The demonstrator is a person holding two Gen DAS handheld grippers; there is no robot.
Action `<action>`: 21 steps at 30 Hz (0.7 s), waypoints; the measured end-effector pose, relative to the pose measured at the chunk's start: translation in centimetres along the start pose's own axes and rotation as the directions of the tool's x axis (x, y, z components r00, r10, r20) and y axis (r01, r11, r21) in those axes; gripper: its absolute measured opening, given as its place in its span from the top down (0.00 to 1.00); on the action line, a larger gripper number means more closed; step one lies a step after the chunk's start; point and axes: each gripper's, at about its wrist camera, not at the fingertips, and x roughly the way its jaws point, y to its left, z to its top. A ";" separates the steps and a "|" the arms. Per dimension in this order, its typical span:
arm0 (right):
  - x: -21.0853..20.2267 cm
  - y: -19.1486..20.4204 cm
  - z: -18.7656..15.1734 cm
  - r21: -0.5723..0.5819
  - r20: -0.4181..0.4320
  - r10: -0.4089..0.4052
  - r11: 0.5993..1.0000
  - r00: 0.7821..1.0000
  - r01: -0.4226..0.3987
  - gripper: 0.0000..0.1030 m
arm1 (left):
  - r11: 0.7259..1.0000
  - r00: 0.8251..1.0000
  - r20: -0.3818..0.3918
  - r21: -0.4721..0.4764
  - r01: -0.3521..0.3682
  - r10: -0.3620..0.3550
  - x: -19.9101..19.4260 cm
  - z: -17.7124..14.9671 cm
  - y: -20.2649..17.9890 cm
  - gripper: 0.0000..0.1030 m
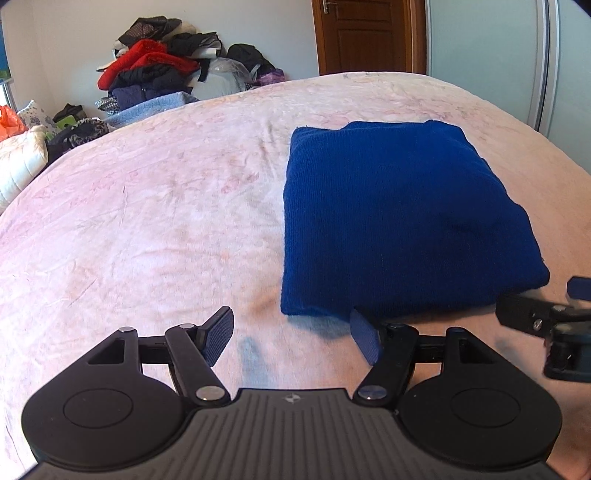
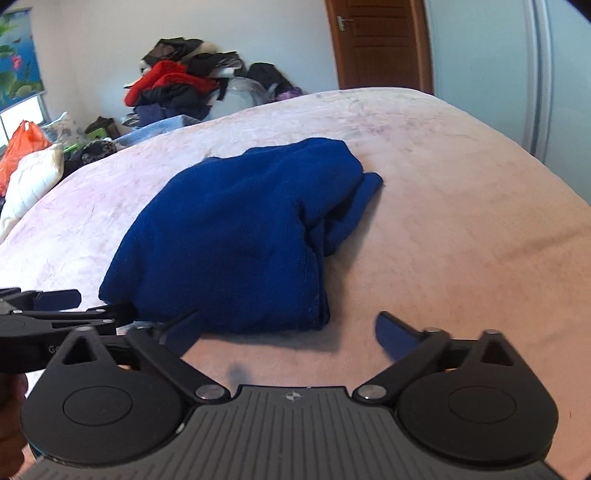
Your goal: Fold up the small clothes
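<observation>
A folded dark blue garment (image 1: 399, 221) lies on the pink bedspread (image 1: 147, 206). My left gripper (image 1: 291, 334) is open and empty, just in front of the garment's near left corner, its right finger at the garment's edge. In the right wrist view the same garment (image 2: 236, 236) lies as a thick folded bundle with a loose flap at its right. My right gripper (image 2: 288, 332) is open and empty, right in front of its near edge. Each gripper shows in the other's view: the right one (image 1: 554, 325) and the left one (image 2: 55, 314).
A heap of mixed clothes (image 1: 166, 70) is piled past the far left edge of the bed. A white quilt (image 1: 18, 162) and an orange bag (image 2: 22, 147) lie at the left. A brown door (image 1: 365, 33) and a wardrobe (image 1: 517, 55) stand behind.
</observation>
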 end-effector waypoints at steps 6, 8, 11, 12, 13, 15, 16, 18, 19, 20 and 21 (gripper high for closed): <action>-0.1 1.2 -1.3 -0.009 -0.053 -0.049 0.999 0.997 0.049 0.01 | 1.000 0.999 -0.049 -0.031 -0.003 0.001 -0.1 -0.7 0.9 0.33; -0.1 1.5 -1.4 -0.019 -0.056 -0.060 0.998 0.997 0.059 0.01 | 0.999 0.998 -0.067 -0.049 -0.002 -0.001 -0.1 -0.9 1.2 0.33; -0.2 1.8 -1.4 -0.028 -0.058 -0.060 0.998 0.997 0.058 0.01 | 0.998 0.997 -0.083 -0.064 0.001 -0.006 -0.3 -1.0 1.5 0.33; -0.3 1.9 -1.4 -0.030 -0.059 -0.056 0.998 0.997 0.055 0.01 | 0.998 0.996 -0.087 -0.064 0.003 -0.008 -0.4 -1.0 1.5 0.33; -0.3 2.0 -1.4 -0.032 -0.060 -0.051 0.998 0.997 0.049 0.01 | 0.998 0.996 -0.089 -0.062 0.007 -0.012 -0.6 -1.1 1.5 0.33; -0.4 2.3 -1.3 -0.041 -0.060 -0.043 0.998 0.997 0.041 0.01 | 0.998 0.996 -0.090 -0.062 0.010 -0.015 -0.8 -1.2 1.5 0.33; -0.5 2.4 -1.3 -0.048 -0.058 -0.045 0.998 0.997 0.042 0.01 | 0.998 0.996 -0.090 -0.063 0.008 -0.014 -0.8 -1.2 1.4 0.33; -0.5 2.5 -1.3 -0.065 -0.059 -0.051 0.997 0.997 0.047 0.01 | 0.998 0.996 -0.090 -0.067 0.008 -0.014 -0.8 -1.3 1.4 0.33; -0.5 2.6 -1.3 -0.071 -0.066 -0.047 0.997 0.997 0.042 0.01 | 0.998 0.996 -0.092 -0.069 0.008 -0.015 -0.8 -1.3 1.4 0.33; -0.5 2.6 -1.3 -0.073 -0.077 -0.040 0.997 0.996 0.035 0.01 | 0.997 0.996 -0.093 -0.072 0.010 -0.017 -0.8 -1.3 1.4 0.33; -0.5 2.6 -1.3 -0.070 -0.085 -0.035 0.997 0.996 0.029 0.01 | 0.997 0.996 -0.093 -0.074 0.010 -0.017 -0.8 -1.3 1.5 0.33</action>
